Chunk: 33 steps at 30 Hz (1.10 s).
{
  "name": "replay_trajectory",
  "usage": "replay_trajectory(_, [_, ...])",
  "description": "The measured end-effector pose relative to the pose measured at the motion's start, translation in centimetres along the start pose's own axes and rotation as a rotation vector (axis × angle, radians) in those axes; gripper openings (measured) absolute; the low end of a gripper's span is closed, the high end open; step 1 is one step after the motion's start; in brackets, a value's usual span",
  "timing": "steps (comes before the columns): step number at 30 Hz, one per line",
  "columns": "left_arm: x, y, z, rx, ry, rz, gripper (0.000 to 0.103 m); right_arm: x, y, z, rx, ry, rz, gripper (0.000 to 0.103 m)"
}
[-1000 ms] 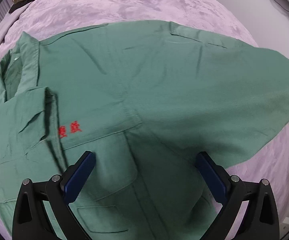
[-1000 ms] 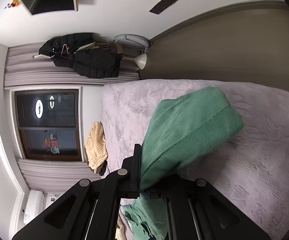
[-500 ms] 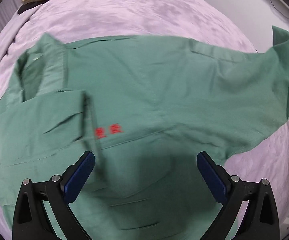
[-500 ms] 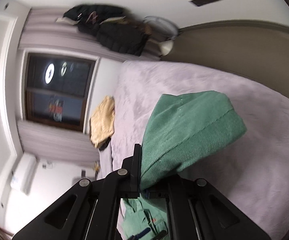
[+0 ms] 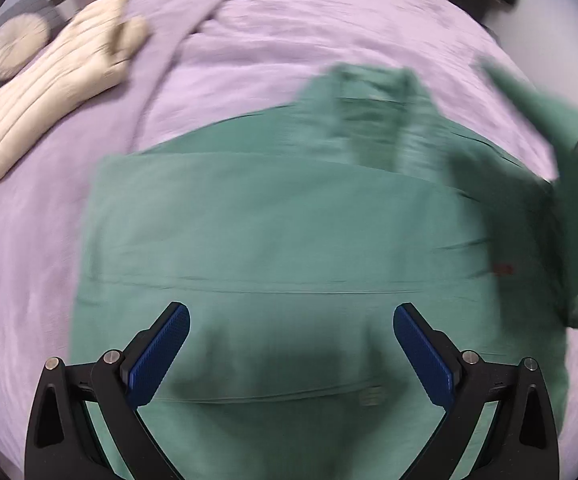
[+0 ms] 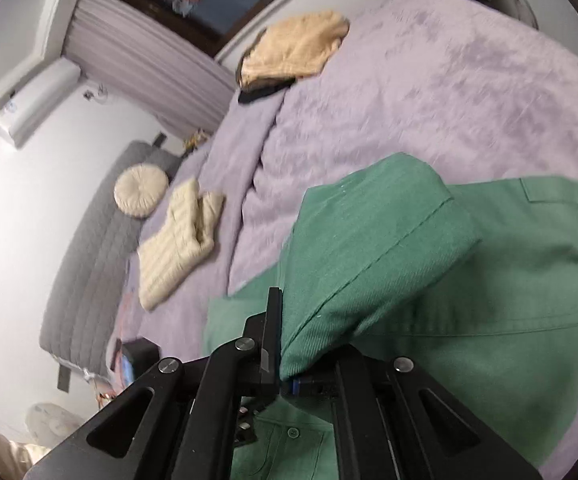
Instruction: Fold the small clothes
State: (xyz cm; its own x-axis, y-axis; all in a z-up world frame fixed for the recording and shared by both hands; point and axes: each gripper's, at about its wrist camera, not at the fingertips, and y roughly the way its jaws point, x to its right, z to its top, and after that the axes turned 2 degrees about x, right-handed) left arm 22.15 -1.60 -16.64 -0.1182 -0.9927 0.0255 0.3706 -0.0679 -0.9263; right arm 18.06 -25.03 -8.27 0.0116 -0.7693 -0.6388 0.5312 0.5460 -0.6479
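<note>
The soft green cotton work shirt (image 5: 289, 232) is spread on the lilac bed (image 5: 289, 40). A cuff is pinched at twelve o'clock by the right gripper (image 6: 285, 364); the left gripper (image 5: 289, 344) is held spread. Light, limp cloth is judged best taken at hems.

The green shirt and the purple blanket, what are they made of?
The green shirt looks like sturdy woven cloth, maybe cotton twill: fine slanted ribs and stitched seams show, with a matte finish. The purple blanket looks like soft plush or velvety fleece: its fuzzy nap shows lighter and darker patches. Neither fibre can be told for sure.
</note>
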Motion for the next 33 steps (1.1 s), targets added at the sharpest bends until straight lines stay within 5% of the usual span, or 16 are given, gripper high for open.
replay_trajectory(4, [-4.7, 1.4, -1.3, -0.016, -0.073, 0.041, 0.102, -0.9, 8.5, -5.1, -0.179, -0.004, -0.081, 0.004])
replay_trajectory(7, [-6.9, 1.0, -2.8, -0.028, -0.094, 0.044, 0.102, 0.1, 10.1, -6.6, -0.216, 0.048, -0.178, 0.008])
replay_trajectory(9, [-7.3, 2.2, -2.2, -0.039, -0.110, 0.026, 0.102, 1.0, 8.9, -6.6, -0.206, 0.114, -0.176, 0.012])
replay_trajectory(11, [-7.8, 1.5, -2.7, -0.040, -0.123, 0.009, 0.102, 1.6, 6.8, -6.0, -0.143, 0.178, -0.166, 0.026])
replay_trajectory(14, [-8.5, 0.6, -3.5, -0.044, -0.152, -0.071, 0.102, 2.2, 4.5, -4.5, -0.036, 0.235, -0.176, 0.024])
replay_trajectory(16, [-9.0, -0.2, -3.4, -0.041, -0.175, -0.170, 0.102, 1.0, 4.4, -3.1, -0.020, 0.186, -0.178, 0.005])
replay_trajectory(20, [-9.5, -0.2, -2.4, -0.037, -0.208, -0.314, 0.102, -4.6, 6.3, -3.4, -0.082, -0.103, -0.181, 0.005])
replay_trajectory(24, [-9.7, 0.6, -2.0, -0.058, -0.250, -0.392, 0.102, -8.5, 10.3, -7.3, -0.222, -0.319, -0.206, 0.005])
replay_trajectory(27, [-9.2, 1.9, -2.0, -0.092, -0.271, -0.430, 0.102, -9.2, 11.8, -10.2, -0.297, -0.424, -0.285, 0.019])
replay_trajectory(29, [-8.6, 2.6, -1.9, -0.110, -0.273, -0.441, 0.102, -9.2, 11.2, -11.1, -0.313, -0.421, -0.259, 0.046])
replay_trajectory(33, [-6.6, 2.6, -1.7, -0.125, -0.244, -0.466, 0.102, -7.5, 7.7, -11.1, -0.297, -0.321, -0.210, 0.053])
